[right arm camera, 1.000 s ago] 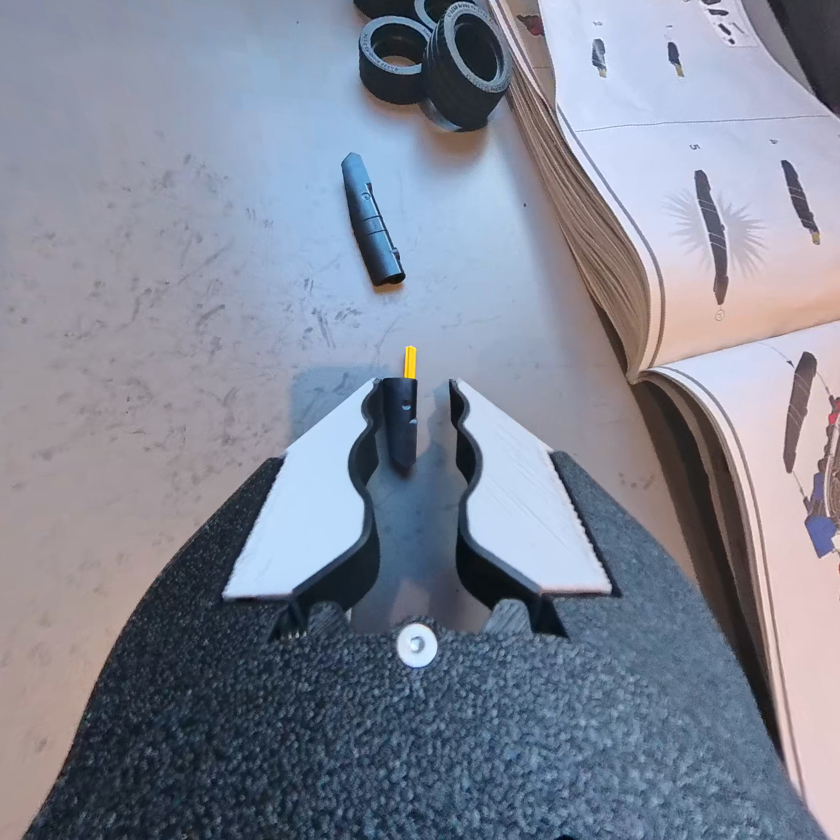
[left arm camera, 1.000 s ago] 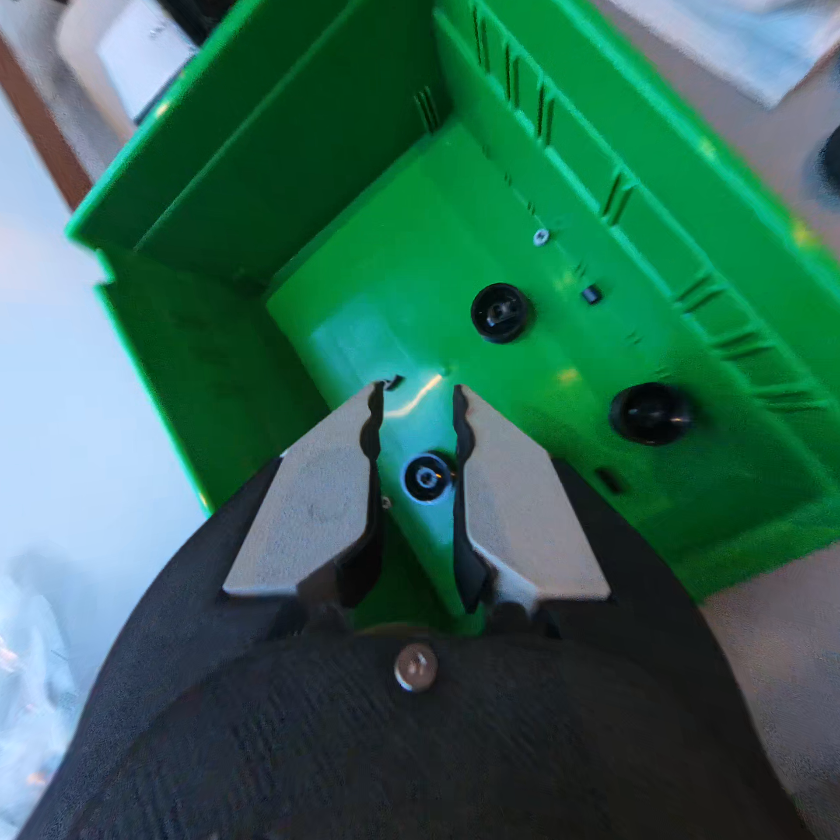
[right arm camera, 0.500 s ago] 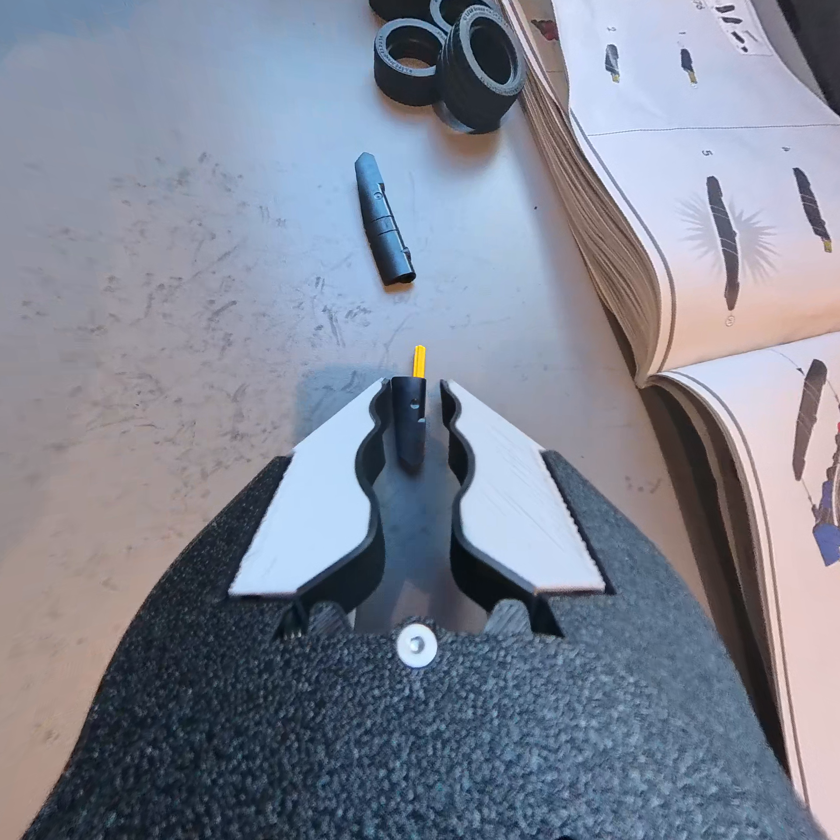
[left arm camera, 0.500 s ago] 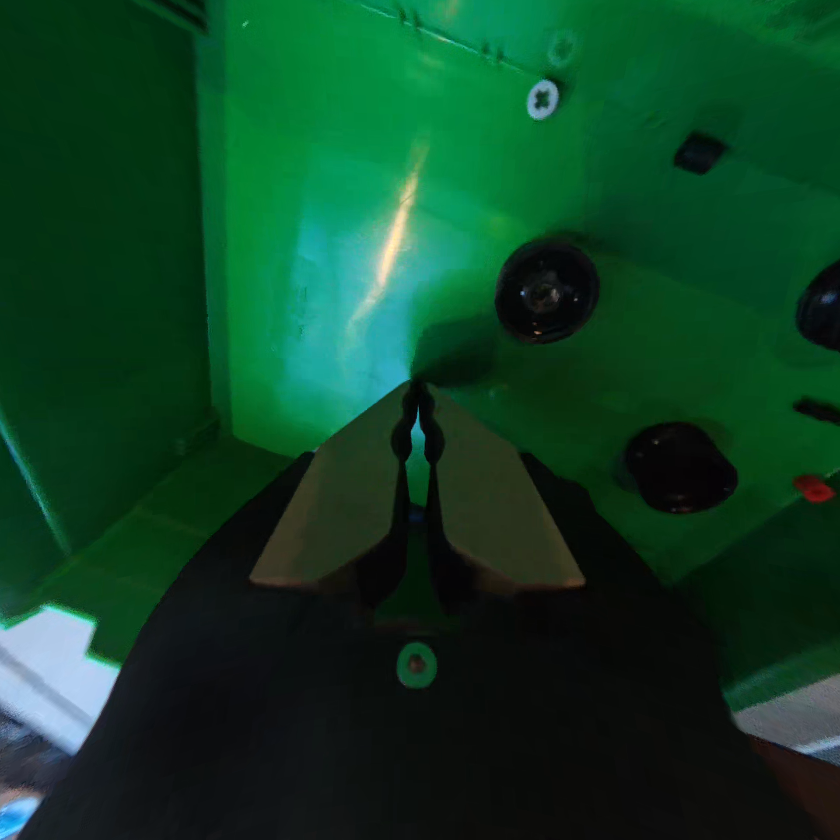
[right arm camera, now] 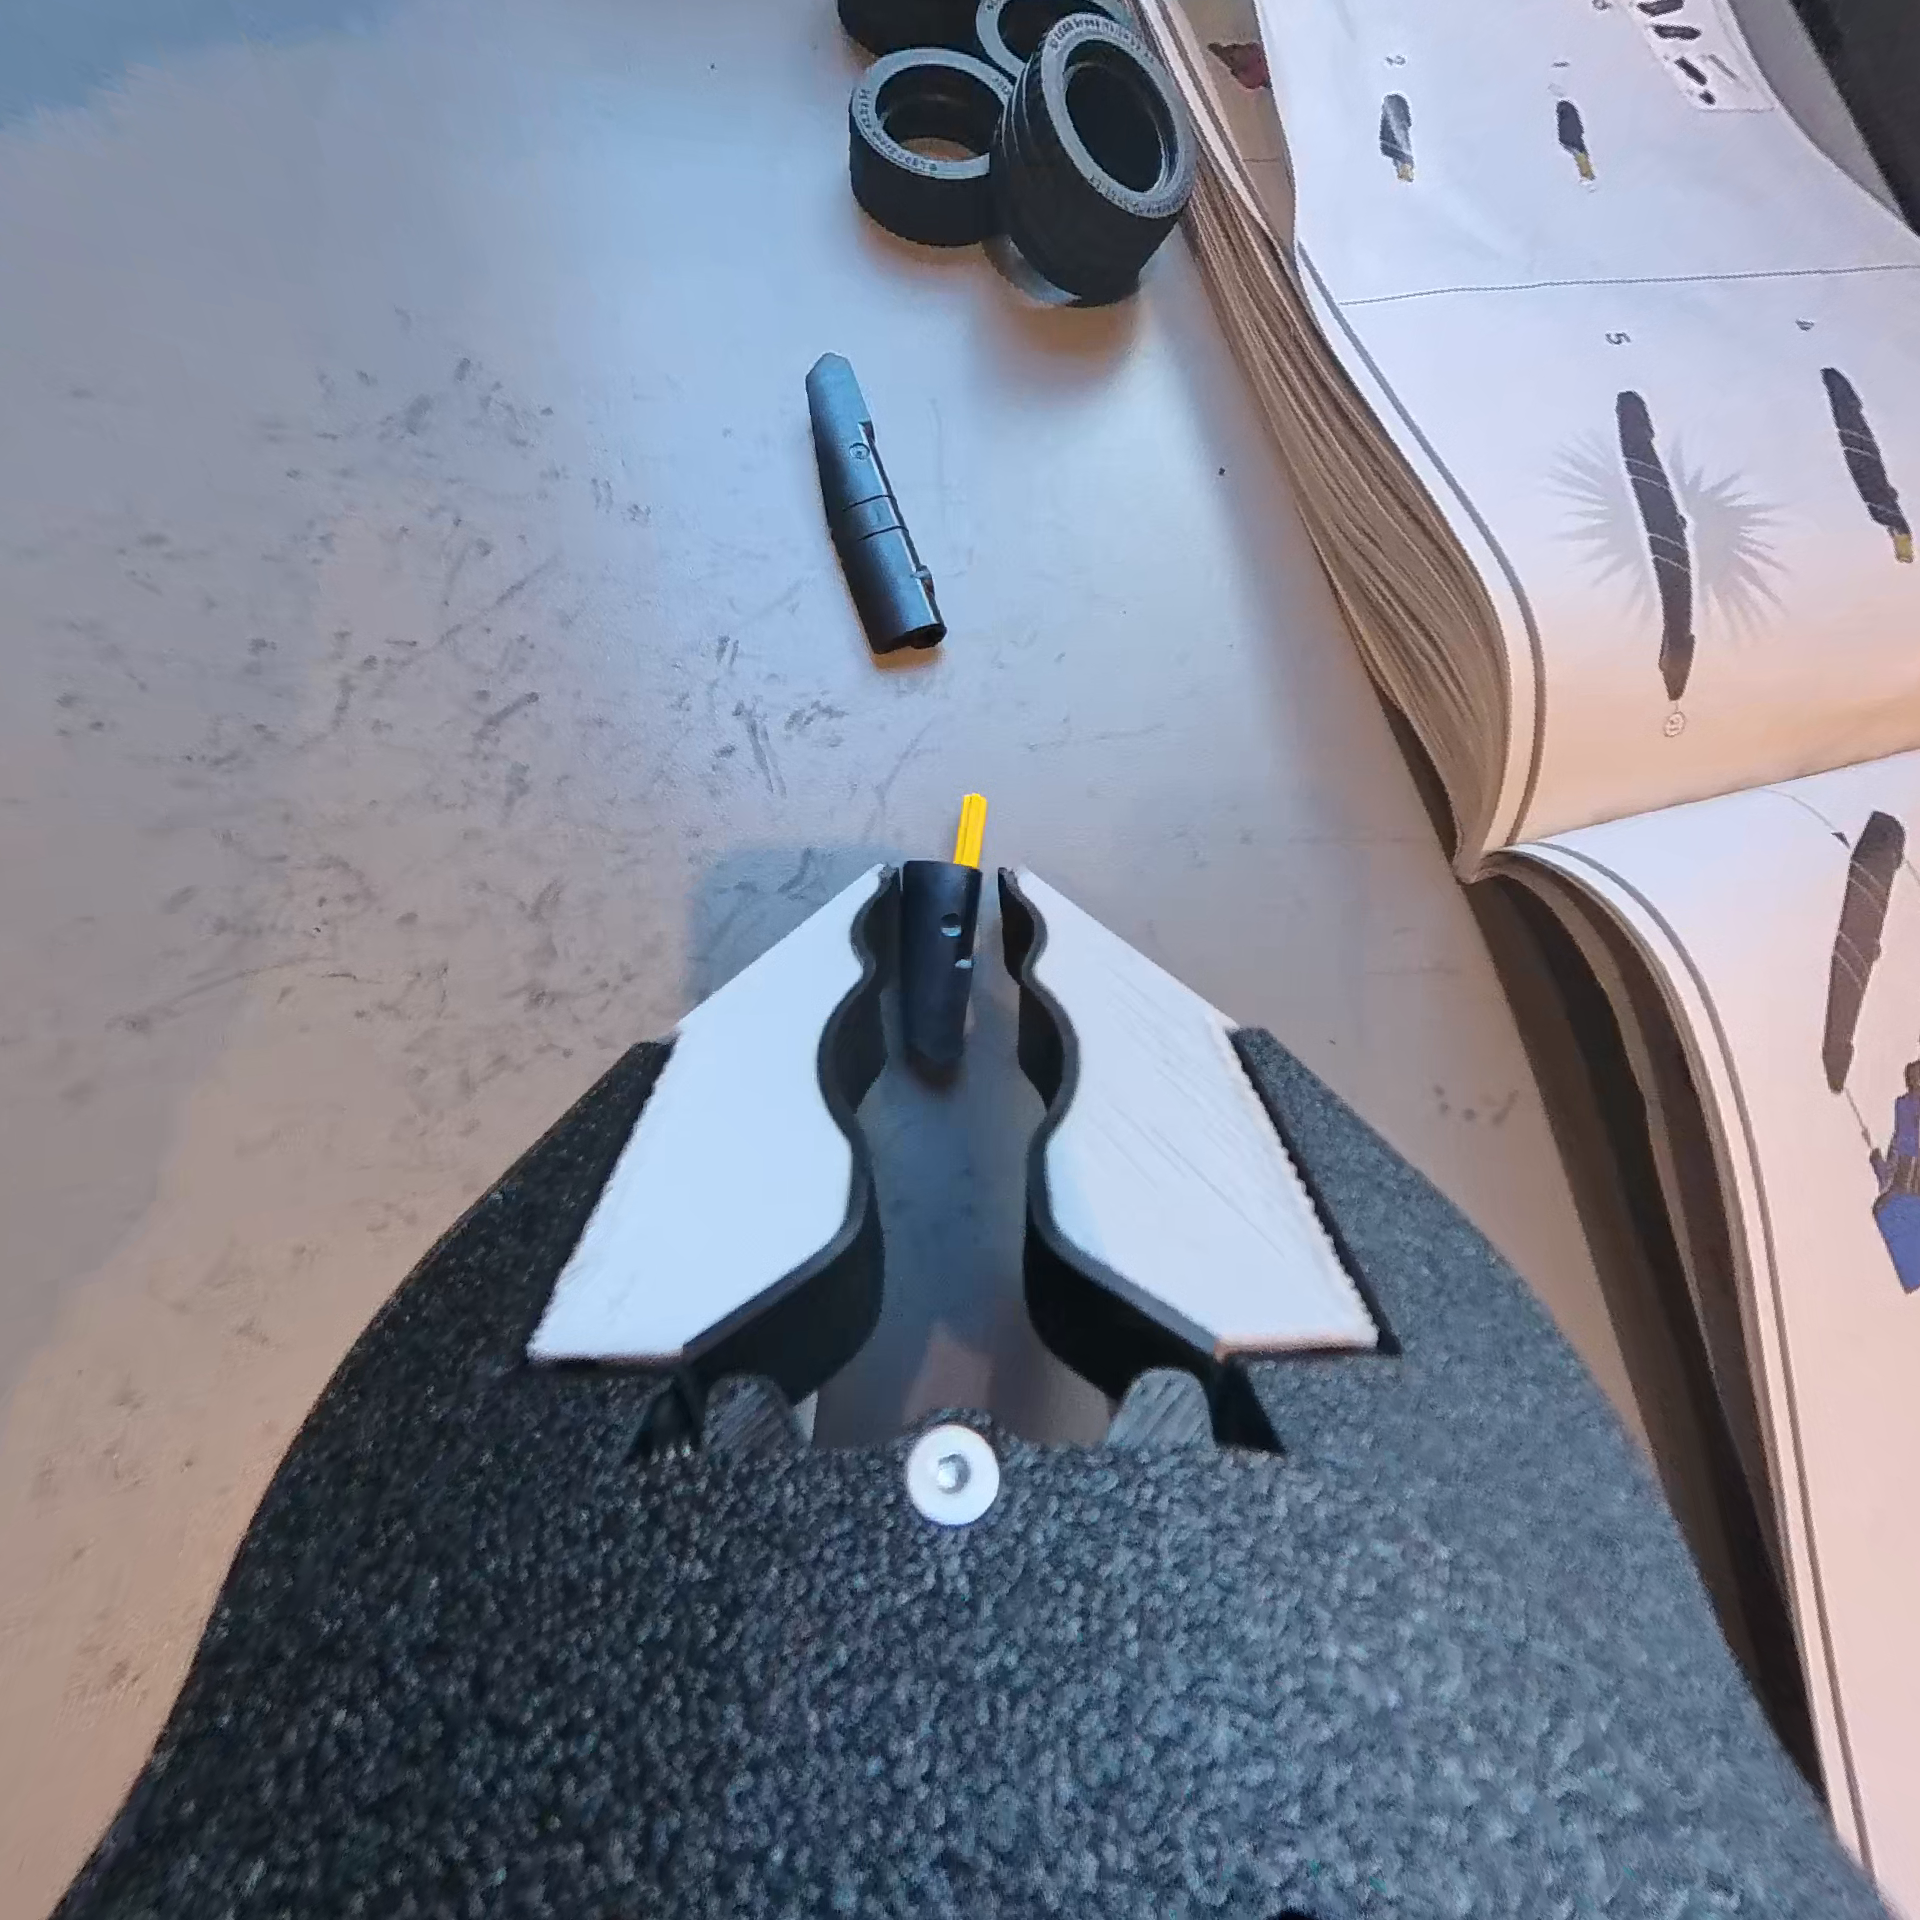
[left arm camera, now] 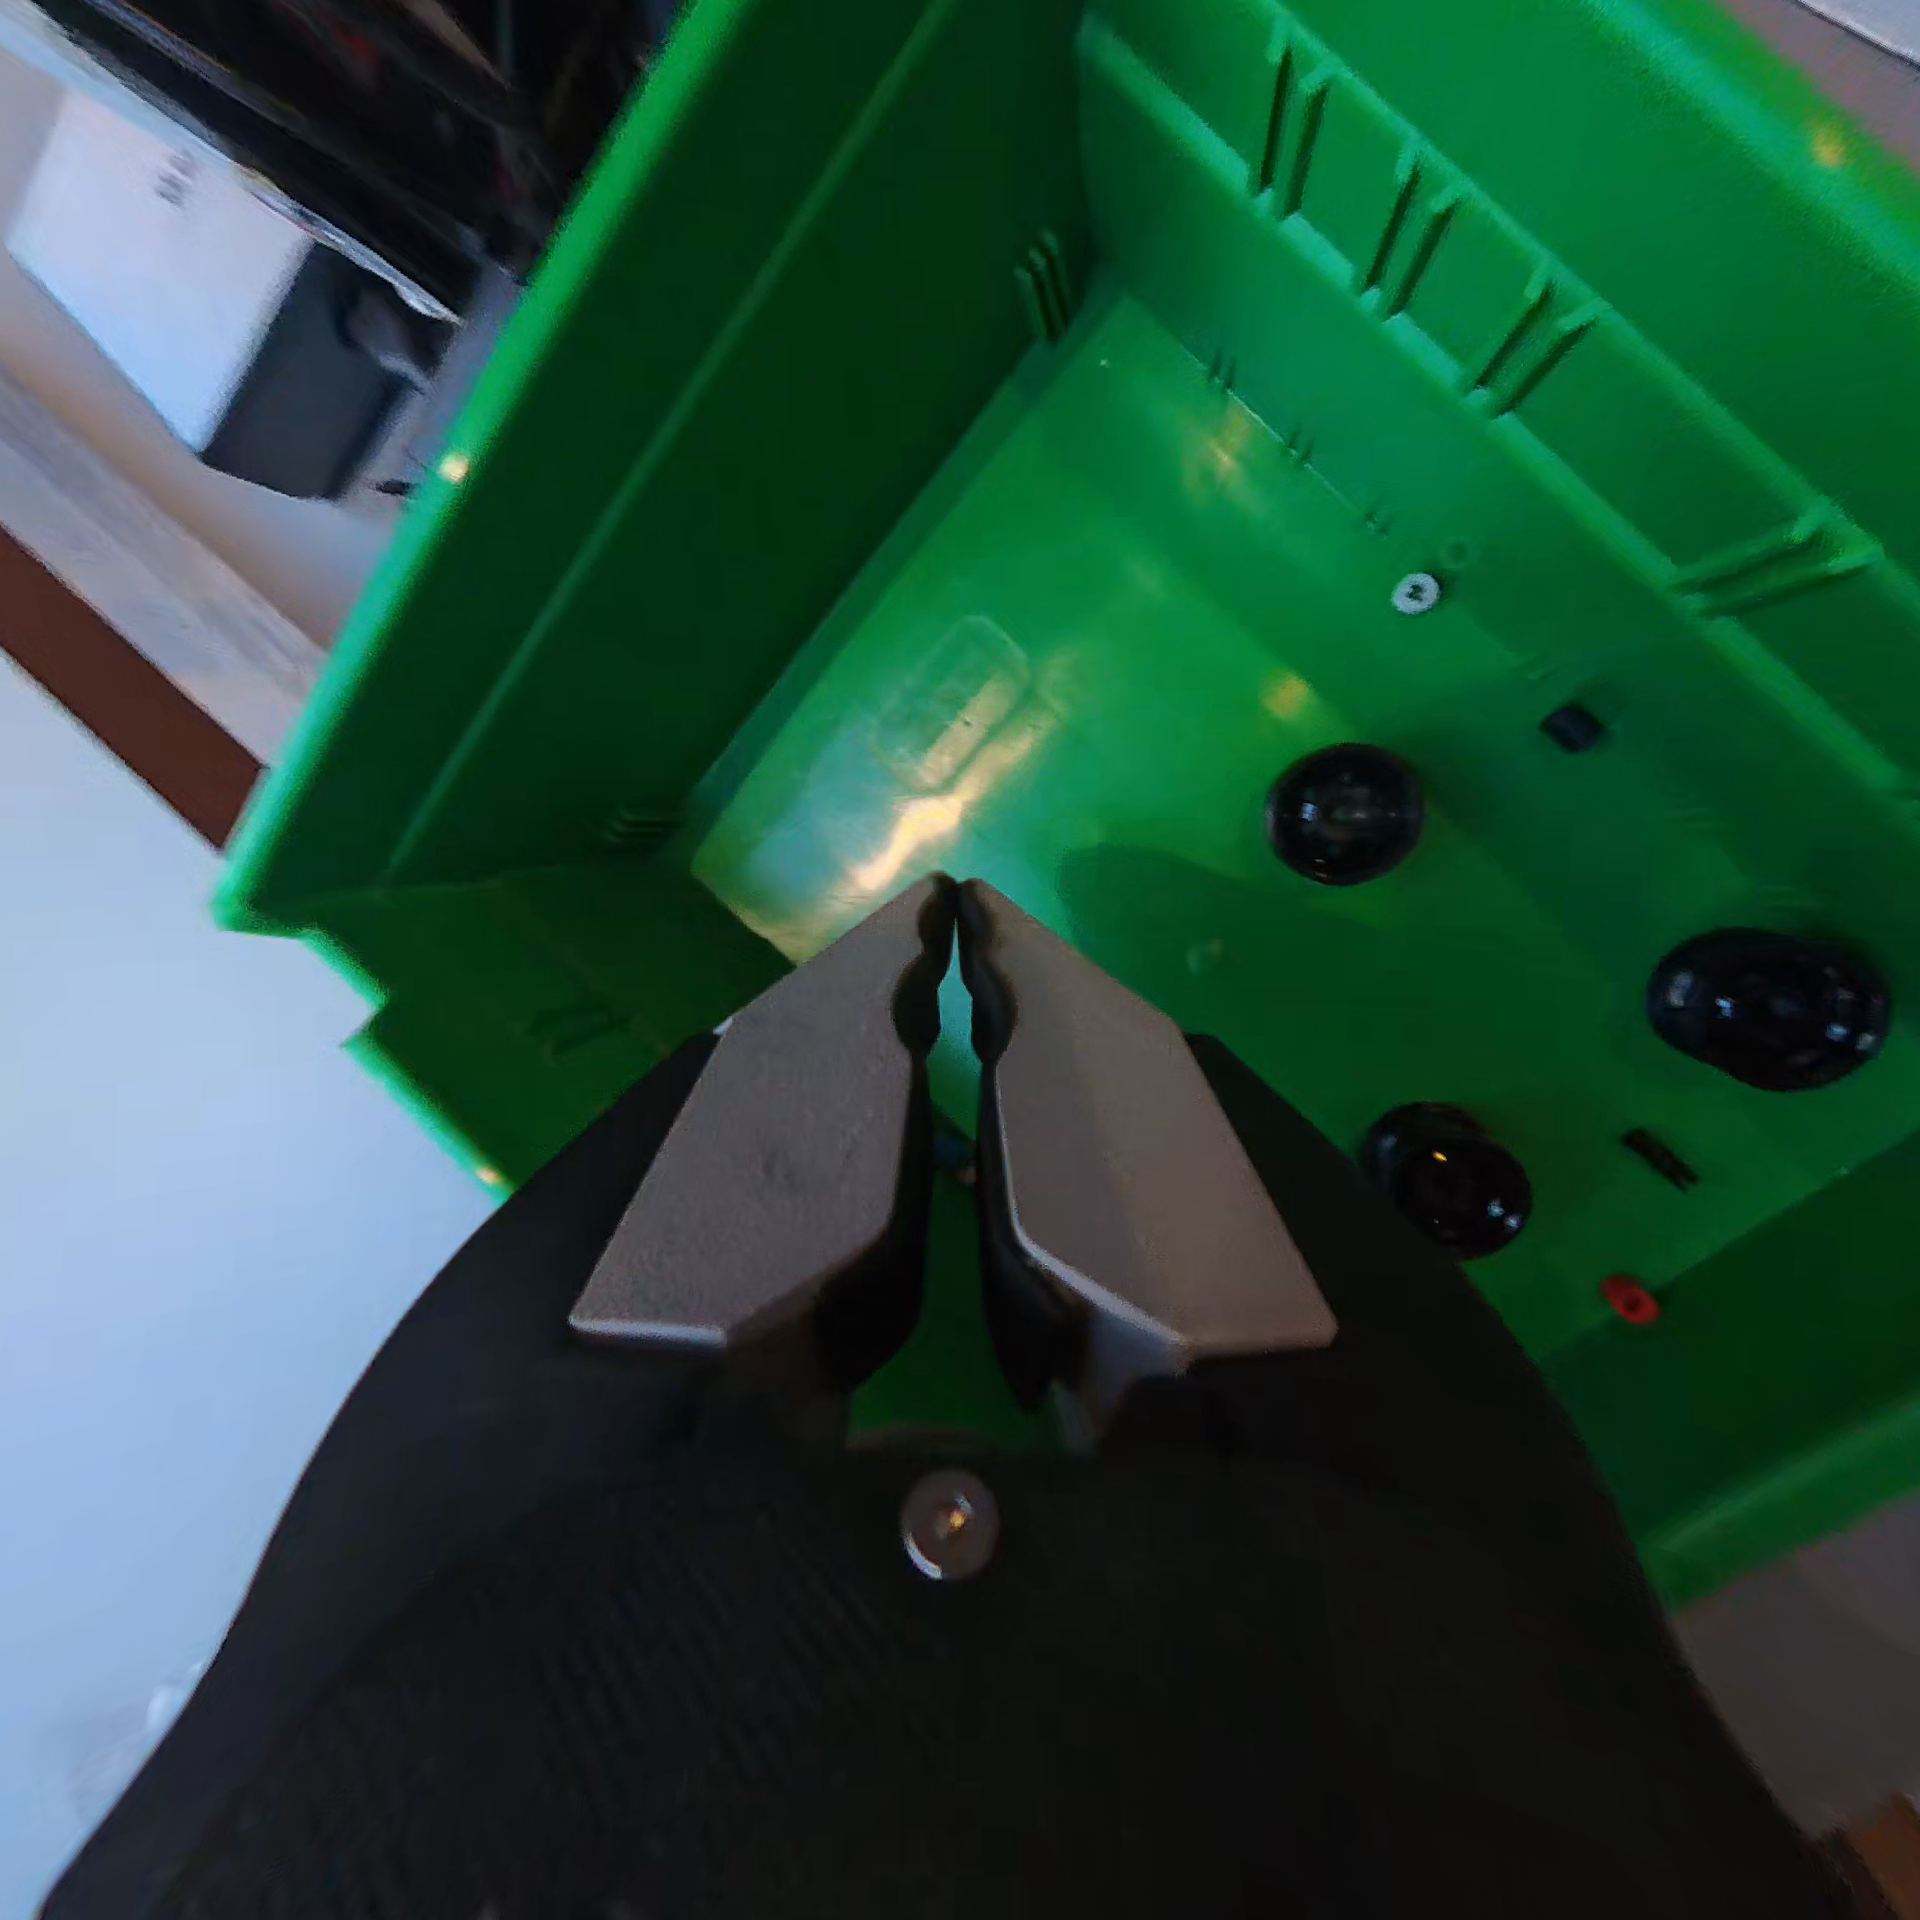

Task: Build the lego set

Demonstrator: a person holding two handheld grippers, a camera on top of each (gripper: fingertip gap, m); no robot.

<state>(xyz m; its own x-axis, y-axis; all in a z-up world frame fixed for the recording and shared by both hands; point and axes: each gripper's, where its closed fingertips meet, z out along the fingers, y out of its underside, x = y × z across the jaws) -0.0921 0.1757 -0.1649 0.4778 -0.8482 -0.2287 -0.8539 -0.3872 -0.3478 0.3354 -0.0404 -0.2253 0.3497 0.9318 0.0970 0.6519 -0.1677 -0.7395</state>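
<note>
The left gripper [left arm camera: 948, 896] has come back up out of the green bin [left arm camera: 727, 416]. A second ago its jaws stood apart around a small round black part on the bin floor; half a second ago they had closed deep inside. Now the tips meet, with only a thin slit farther back. A small dark bluish speck sits low in that slit, but the view is too blurred there to say whether it is the part. To the right on the bin floor lie three round black pieces [left arm camera: 1345, 814], a tiny white piece [left arm camera: 1415, 592] and a red one [left arm camera: 1626, 1299]. If the pick worked, a wheel-type part is on its way to the build; if not, another reach into the bin is needed. The right gripper [right arm camera: 940, 883] has barely shifted over the scuffed grey table [right arm camera: 312, 520]. Its jaws have drawn in a little and clamp a black connector [right arm camera: 935, 977], whose yellow axle [right arm camera: 969, 829] pokes forward, ready to receive the next part. Beyond it lies a loose black beam [right arm camera: 871, 509], then the black tyres [right arm camera: 1018, 135], and at the right edge the open instruction book [right arm camera: 1662, 260].
</note>
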